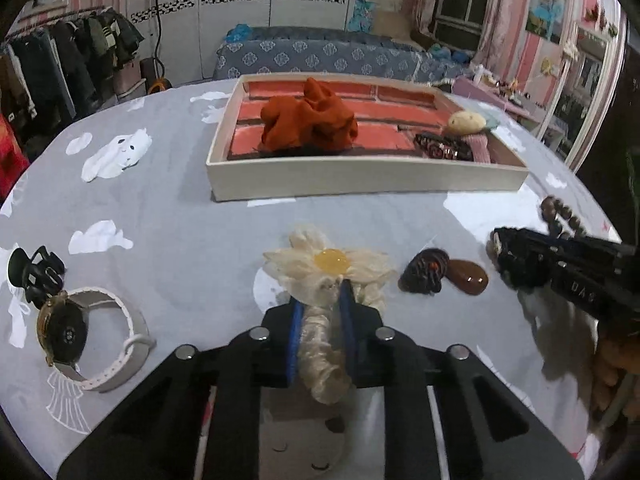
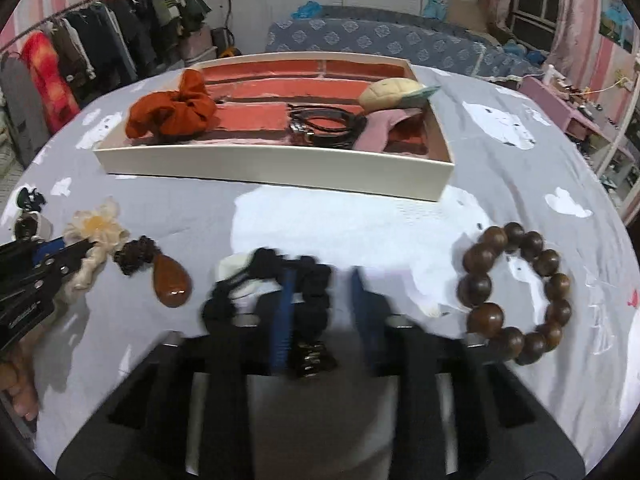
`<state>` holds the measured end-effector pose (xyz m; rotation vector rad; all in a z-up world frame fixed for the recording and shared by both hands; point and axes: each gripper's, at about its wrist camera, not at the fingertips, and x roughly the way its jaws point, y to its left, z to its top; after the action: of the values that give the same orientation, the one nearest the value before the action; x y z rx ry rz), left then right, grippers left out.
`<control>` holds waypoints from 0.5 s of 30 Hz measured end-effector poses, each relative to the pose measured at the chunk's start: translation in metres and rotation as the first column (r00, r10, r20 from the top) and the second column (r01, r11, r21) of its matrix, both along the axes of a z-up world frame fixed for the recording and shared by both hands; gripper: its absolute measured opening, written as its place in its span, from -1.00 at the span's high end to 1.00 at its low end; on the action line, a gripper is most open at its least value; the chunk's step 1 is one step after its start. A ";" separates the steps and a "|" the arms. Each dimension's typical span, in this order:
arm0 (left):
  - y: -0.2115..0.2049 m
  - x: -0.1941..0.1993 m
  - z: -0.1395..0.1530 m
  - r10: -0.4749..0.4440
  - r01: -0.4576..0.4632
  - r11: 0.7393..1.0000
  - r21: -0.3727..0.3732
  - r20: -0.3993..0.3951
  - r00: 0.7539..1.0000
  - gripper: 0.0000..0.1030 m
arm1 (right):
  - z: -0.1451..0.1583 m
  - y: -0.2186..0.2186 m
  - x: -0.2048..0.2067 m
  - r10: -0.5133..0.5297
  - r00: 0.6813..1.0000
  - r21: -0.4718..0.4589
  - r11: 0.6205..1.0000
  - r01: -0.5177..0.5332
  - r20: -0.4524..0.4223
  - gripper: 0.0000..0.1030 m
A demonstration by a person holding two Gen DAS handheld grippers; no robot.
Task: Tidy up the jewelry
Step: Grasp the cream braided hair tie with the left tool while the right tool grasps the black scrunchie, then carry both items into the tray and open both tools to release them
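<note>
A white tray with a red lining [image 1: 360, 178] [image 2: 272, 172] stands at the far side of the table. It holds an orange scrunchie [image 1: 310, 122] [image 2: 170, 110], a black cord bracelet [image 2: 328, 124] and a plush hair clip [image 1: 466, 122]. My left gripper [image 1: 322, 294] is shut on a cream flower scrunchie [image 1: 326, 266] [image 2: 96, 226] lying on the cloth. My right gripper [image 2: 324, 284] is open around a black braided bracelet [image 2: 310, 300]; it also shows in the left wrist view [image 1: 520, 260].
A brown pendant on a knotted cord [image 1: 444, 274] [image 2: 170, 280] lies between the grippers. A wooden bead bracelet [image 2: 516, 292] lies at the right. A watch [image 1: 86, 332] and a black claw clip [image 1: 34, 274] lie at the left.
</note>
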<state>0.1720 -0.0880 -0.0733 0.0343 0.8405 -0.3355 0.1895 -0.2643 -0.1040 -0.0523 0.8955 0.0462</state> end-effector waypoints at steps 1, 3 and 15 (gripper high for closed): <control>0.001 -0.001 0.002 0.003 -0.003 1.000 -0.003 0.008 1.000 0.69 | 0.002 -0.001 -0.002 -0.003 1.000 0.003 1.000 0.002 0.008 0.76; 0.004 -0.003 0.010 0.014 -0.014 1.000 0.003 0.037 0.999 0.71 | 0.008 -0.004 -0.006 -0.010 0.999 0.028 1.000 0.009 0.033 0.78; 0.020 0.001 0.092 0.057 -0.055 0.998 -0.017 0.238 0.969 0.76 | 0.111 -0.040 -0.029 -0.074 0.946 0.108 0.993 0.041 0.314 0.78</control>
<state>0.1727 -0.0679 0.0191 0.0404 0.5995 -0.2762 0.1605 -0.3040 0.0066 0.0596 0.5698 0.0271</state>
